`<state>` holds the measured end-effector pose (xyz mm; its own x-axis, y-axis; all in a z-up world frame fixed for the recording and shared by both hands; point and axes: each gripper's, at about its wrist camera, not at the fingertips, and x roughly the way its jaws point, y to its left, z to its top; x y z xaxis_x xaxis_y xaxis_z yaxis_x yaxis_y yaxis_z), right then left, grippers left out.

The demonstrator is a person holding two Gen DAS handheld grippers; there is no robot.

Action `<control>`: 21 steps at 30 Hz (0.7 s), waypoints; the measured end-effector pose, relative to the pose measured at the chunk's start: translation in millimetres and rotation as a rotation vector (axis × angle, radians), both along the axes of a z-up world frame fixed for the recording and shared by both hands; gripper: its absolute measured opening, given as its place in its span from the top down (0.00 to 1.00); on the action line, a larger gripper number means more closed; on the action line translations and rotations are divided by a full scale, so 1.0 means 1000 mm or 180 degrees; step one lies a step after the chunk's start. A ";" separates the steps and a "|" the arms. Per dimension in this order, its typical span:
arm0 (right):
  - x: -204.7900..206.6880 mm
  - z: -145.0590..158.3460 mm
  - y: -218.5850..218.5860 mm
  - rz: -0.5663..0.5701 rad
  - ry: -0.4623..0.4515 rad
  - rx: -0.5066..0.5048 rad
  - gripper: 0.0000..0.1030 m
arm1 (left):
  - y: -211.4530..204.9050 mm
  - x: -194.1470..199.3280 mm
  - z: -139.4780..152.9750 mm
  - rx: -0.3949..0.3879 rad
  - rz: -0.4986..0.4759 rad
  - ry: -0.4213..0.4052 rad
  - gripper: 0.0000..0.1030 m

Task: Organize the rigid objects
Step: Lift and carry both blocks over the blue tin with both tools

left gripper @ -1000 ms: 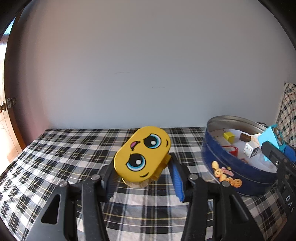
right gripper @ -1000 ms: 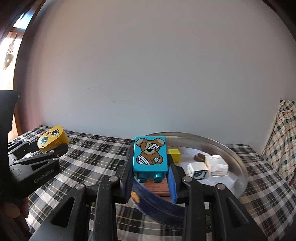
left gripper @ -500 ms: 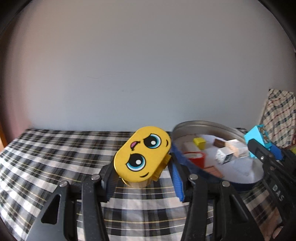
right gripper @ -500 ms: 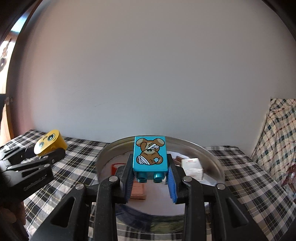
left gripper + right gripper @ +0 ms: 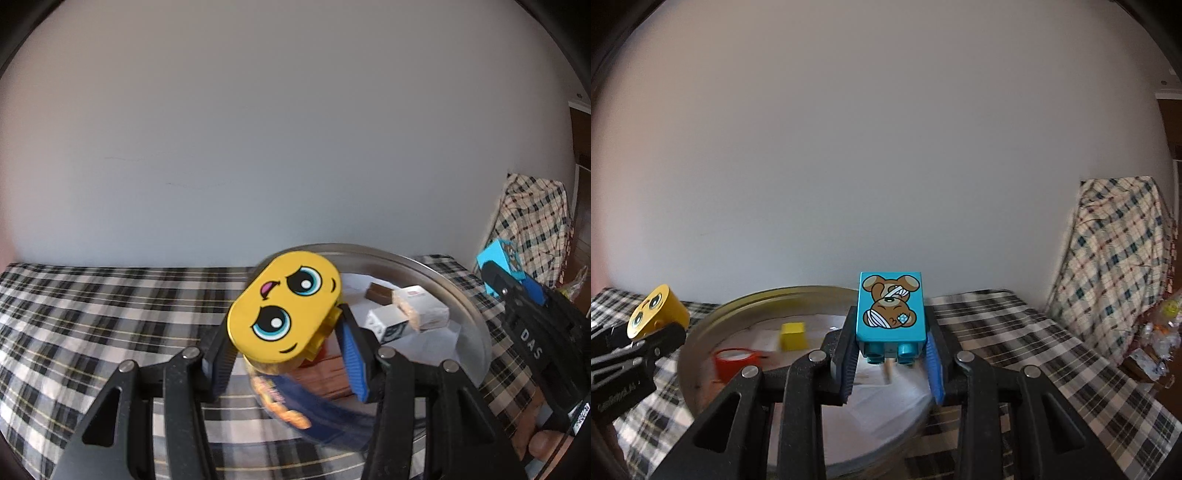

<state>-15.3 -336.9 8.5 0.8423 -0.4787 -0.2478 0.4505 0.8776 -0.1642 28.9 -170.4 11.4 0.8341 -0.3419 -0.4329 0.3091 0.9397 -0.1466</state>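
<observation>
We see the left hand-held gripper (image 5: 284, 354) clamped on a yellow face block (image 5: 282, 306), above the near rim of a round tin (image 5: 476, 332). The right hand-held gripper (image 5: 892, 363) is clamped on a teal bear block (image 5: 891, 308) over the tin's open interior, above the checked bedcover (image 5: 1015, 343).

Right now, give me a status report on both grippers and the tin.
Left gripper shut on yellow face block. Right gripper shut on teal bear block. Both over round blue cookie tin. Nothing blocking.
</observation>
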 end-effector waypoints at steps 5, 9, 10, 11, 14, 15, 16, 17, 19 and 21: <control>0.008 0.002 -0.014 -0.0100 0.0016 -0.0047 0.67 | -0.030 0.006 -0.002 0.0048 -0.0095 0.0048 0.52; 0.018 -0.003 -0.020 -0.0130 0.0121 -0.0129 0.67 | -0.047 0.011 -0.005 0.0048 -0.0172 0.0125 0.52; 0.019 -0.004 -0.021 -0.0124 0.0140 -0.0126 0.67 | -0.051 0.012 -0.006 0.0067 -0.0182 0.0137 0.52; 0.021 -0.004 -0.023 -0.0111 0.0160 -0.0122 0.67 | -0.054 0.012 -0.006 0.0082 -0.0190 0.0142 0.52; 0.025 -0.007 -0.023 -0.0088 0.0213 -0.0199 0.67 | -0.057 0.014 -0.007 0.0099 -0.0188 0.0164 0.52; 0.026 -0.007 -0.024 -0.0086 0.0232 -0.0215 0.67 | -0.058 0.015 -0.008 0.0096 -0.0185 0.0171 0.52; 0.027 -0.008 -0.026 -0.0079 0.0250 -0.0211 0.67 | -0.058 0.016 -0.008 0.0094 -0.0183 0.0178 0.52; 0.028 -0.009 -0.026 -0.0074 0.0271 -0.0194 0.67 | -0.059 0.017 -0.009 0.0096 -0.0185 0.0186 0.52; 0.031 -0.011 -0.029 -0.0070 0.0337 -0.0160 0.67 | -0.059 0.018 -0.010 0.0089 -0.0188 0.0206 0.52; 0.033 -0.012 -0.031 -0.0072 0.0378 -0.0144 0.67 | -0.062 0.020 -0.010 0.0078 -0.0189 0.0215 0.52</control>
